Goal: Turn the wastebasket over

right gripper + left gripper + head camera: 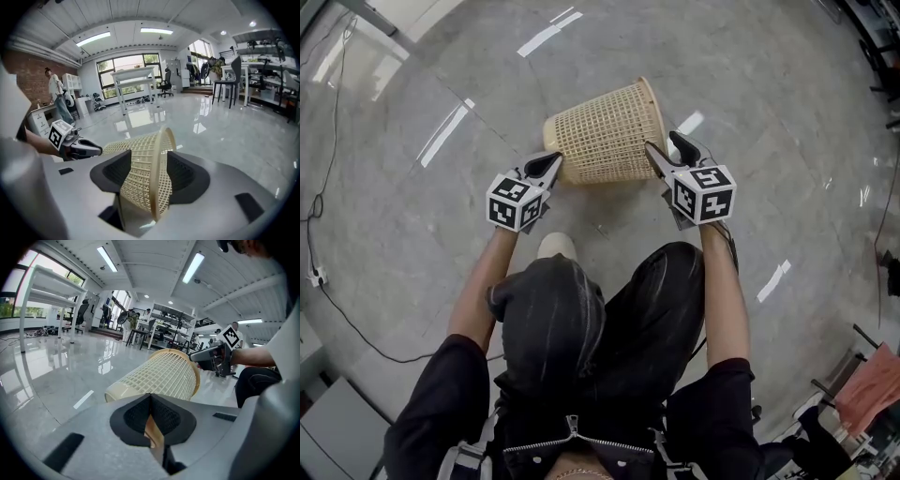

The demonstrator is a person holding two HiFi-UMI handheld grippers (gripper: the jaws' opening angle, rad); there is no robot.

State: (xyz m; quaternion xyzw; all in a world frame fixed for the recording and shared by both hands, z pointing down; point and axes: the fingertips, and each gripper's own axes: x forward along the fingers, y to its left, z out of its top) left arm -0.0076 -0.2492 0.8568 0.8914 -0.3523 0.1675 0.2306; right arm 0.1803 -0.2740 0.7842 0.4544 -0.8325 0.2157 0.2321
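The wastebasket (pixel 605 136) lies on its side over the floor (pixel 412 216), its long axis level, mouth pointing right and away. The left gripper (pixel 551 165) is clamped on its base edge. The right gripper (pixel 664 145) stands wide open astride the rim, pads clear.

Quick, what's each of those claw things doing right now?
Left gripper: fingers closed, pinching the wastebasket at its bottom edge.
Right gripper: fingers open around the wastebasket's rim, not gripping it.
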